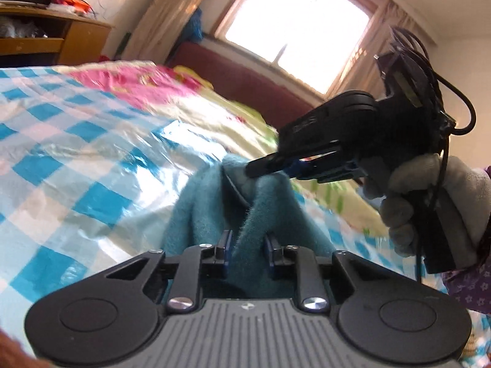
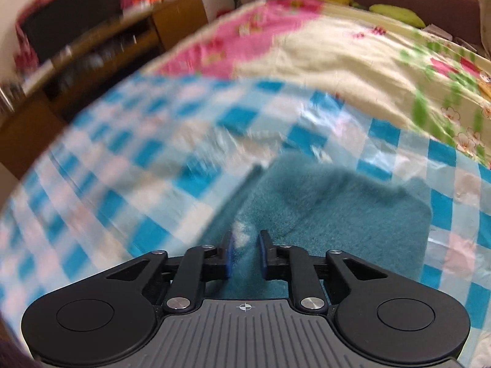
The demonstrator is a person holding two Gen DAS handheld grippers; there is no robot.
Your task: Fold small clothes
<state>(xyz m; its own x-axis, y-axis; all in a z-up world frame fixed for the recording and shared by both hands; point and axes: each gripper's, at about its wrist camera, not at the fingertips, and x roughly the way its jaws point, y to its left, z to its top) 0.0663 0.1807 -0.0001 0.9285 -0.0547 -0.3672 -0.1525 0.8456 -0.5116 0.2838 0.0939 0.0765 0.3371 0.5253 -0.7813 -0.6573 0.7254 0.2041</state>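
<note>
Gripping a fuzzy teal garment (image 1: 208, 214) from two sides, a person works over a bed spread with a blue-and-white checked plastic sheet (image 1: 76, 159). Left gripper (image 1: 248, 250) has its jaws narrowed on a raised fold; right gripper (image 1: 254, 168), in a gloved hand (image 1: 435, 202), pinches another fold. Part of the cloth lies on the sheet. A bright window (image 1: 297, 36) stands behind.

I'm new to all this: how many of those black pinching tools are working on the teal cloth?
2. The left tool grips the near fold of the teal cloth; the right tool, held by a gloved hand, pinches its raised far fold.
</note>
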